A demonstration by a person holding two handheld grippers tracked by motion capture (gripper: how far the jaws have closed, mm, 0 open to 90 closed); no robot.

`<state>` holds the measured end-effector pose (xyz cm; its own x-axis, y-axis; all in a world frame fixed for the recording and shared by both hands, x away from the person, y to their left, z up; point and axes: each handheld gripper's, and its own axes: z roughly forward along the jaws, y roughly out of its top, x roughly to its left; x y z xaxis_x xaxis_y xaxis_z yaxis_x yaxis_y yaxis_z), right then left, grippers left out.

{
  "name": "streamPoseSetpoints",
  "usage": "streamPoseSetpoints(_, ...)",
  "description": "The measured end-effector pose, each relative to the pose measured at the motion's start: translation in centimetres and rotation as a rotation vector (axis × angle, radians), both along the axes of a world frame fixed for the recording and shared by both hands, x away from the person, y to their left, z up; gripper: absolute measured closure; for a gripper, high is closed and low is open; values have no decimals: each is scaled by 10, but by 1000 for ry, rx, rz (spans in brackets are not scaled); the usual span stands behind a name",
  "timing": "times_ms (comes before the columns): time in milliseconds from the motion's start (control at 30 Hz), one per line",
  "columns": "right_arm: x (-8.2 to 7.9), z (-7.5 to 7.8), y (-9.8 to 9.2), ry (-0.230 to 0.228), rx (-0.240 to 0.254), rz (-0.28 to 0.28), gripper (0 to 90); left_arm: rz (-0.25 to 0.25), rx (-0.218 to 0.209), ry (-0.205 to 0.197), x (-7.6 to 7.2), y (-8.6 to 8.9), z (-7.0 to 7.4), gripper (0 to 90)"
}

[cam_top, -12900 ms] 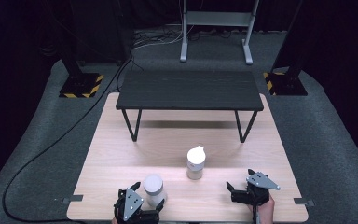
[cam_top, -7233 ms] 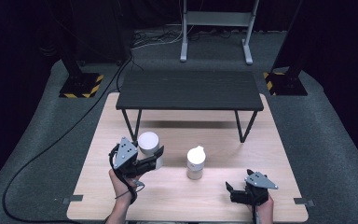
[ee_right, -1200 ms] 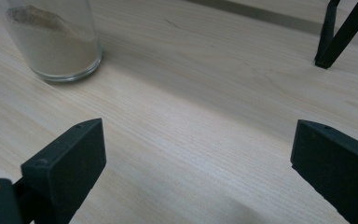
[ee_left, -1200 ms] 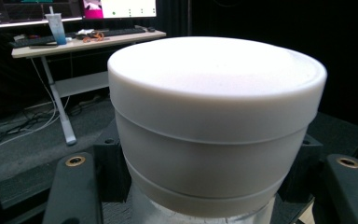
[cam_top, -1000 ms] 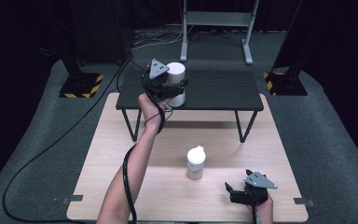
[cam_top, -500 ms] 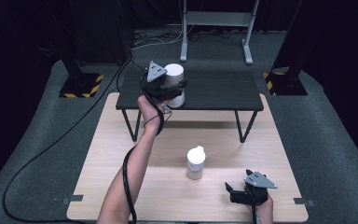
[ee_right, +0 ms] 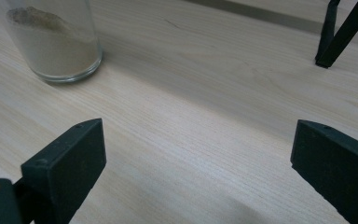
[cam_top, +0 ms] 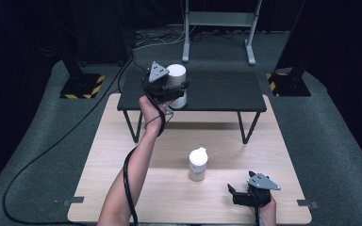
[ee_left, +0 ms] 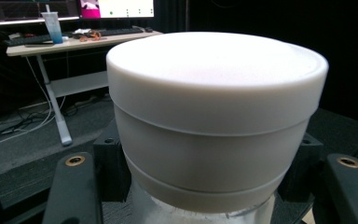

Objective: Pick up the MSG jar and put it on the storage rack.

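The wooden table [cam_top: 122, 179] is the largest thing here, a pale board lying on grey carpet, and everything else is placed from it. Across its far edge stands a black shelf [cam_top: 226, 94] on thin dark legs, raised above the wood; one of those legs [ee_right: 340, 32] shows in the right gripper view, planted on the table at the far side.

The person's left forearm [cam_top: 132, 169] reaches from the table's near edge all the way to the shelf, a black cable wound along it. At its end the left gripper [cam_top: 169, 92] is over the shelf's left part, clamped around a white-lidded jar [cam_top: 175, 84]. In the left gripper view the wide white lid [ee_left: 216, 79] looms just beyond the jaws, which press in from both sides against the jar below the lid; clear glass shows at the bottom. Whether the jar's base touches the shelf, I cannot tell.

Near the middle of the table, toward the near side, stands a second jar [cam_top: 198, 164], with a white cap, upright and alone. The right gripper view shows its clear glass body [ee_right: 51, 37] holding a beige powder.

The right gripper [cam_top: 245, 195] sits low at the table's near right corner, beside that second jar but apart from it. Its jaws are spread wide with bare wood between them.
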<state>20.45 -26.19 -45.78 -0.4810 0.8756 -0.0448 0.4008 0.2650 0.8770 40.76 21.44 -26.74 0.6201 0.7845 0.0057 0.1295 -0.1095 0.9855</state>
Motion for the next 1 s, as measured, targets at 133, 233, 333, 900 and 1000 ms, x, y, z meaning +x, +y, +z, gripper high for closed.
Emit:
streamPoseSetpoints(133,0,0,0,0,0,-1,25,-6,5,2,1,1,1,348)
streamPoseSetpoints(233,0,0,0,1,0,0,25,-14,27,3,1,2,3,342)
streamPoseSetpoints(333,0,0,0,2,0,0,25,-19,40,9,2,3,6,338)
streamPoseSetpoints(900,1,1,0,6,0,0,25,-35,168,29,-15,5,25,1)
streamPoseSetpoints(1000,1,0,0,6,2,1,25,-48,219,26,-25,6,28,1)
